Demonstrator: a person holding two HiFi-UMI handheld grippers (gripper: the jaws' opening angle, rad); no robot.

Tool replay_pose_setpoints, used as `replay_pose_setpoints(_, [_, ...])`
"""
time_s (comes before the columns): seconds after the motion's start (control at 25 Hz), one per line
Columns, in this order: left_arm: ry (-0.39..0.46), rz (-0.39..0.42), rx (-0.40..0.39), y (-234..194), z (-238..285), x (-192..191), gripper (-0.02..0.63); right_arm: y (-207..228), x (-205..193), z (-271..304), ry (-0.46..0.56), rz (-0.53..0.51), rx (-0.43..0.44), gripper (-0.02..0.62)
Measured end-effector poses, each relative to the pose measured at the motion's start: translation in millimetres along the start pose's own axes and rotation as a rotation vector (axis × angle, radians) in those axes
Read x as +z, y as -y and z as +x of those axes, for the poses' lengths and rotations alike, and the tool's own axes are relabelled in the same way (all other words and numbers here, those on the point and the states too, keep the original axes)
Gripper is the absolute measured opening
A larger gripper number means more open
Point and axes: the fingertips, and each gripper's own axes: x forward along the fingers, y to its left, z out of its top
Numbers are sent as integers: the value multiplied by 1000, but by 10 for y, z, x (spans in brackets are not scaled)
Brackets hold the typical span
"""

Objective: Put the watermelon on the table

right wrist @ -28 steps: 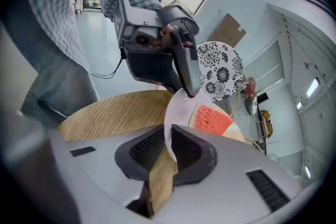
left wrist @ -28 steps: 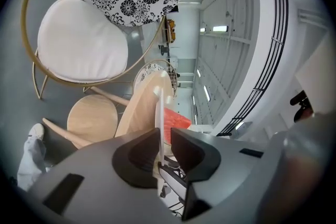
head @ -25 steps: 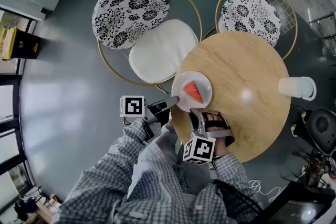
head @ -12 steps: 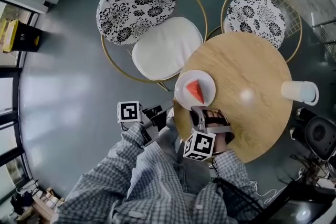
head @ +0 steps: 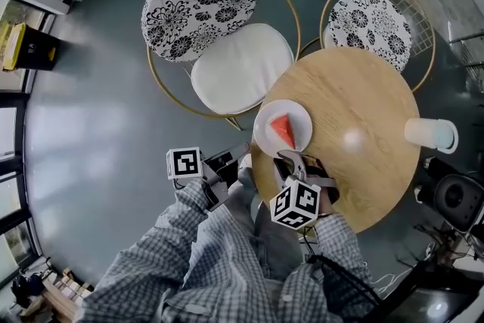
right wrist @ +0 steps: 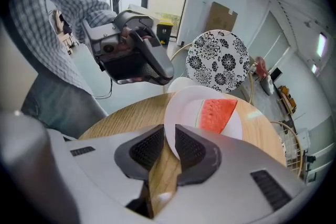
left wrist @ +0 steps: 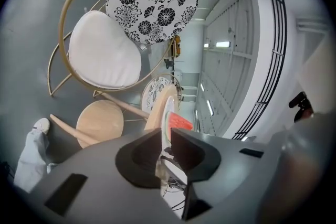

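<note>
A red watermelon wedge [head: 283,131] lies on a white plate [head: 266,134] at the near left edge of the round wooden table [head: 355,163]. My right gripper [head: 291,156] is over the table at the plate's near rim. In the right gripper view its jaws [right wrist: 169,139] are shut on the rim of the plate [right wrist: 184,113], with the wedge [right wrist: 218,114] just beyond. My left gripper [head: 246,150] hangs off the table's left edge, clear of the plate. The left gripper [left wrist: 164,136] has a narrow empty gap between its jaws and sees the wedge [left wrist: 179,123] edge-on.
A gold-framed chair with a white cushion [head: 240,68] and floral back stands close behind the plate. A second floral chair [head: 368,19] is at the table's far side. A white cup-like thing [head: 429,134] sits at the table's right edge. Cables and dark gear lie at the lower right.
The left gripper has let go of the plate's left rim and drawn back off the table edge. The right gripper stays at the near rim, and the plate has not visibly shifted.
</note>
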Motion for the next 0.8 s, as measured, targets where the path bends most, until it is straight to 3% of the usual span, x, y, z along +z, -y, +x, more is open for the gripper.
replay_pose_setpoints(0.12, [12, 70, 37, -32, -95, 18, 57, 1, 35, -33, 42, 91, 45, 54])
replay_pose_setpoints(0.24, [10, 149, 38, 27, -155, -28, 8, -6, 108, -84, 91, 119, 63, 57])
replay_pose_setpoints(0.4, [14, 157, 49, 95, -197, -154, 8, -66, 213, -189, 155, 137, 68, 54])
replay_pose_setpoints(0.56, [66, 139, 14, 208, -109, -259, 8, -49, 251, -378, 268, 308, 69, 14])
replay_pose_setpoints(0.8, [-6, 262, 38, 347, 92, -547, 7, 72, -5, -718, 391, 585, 26, 8])
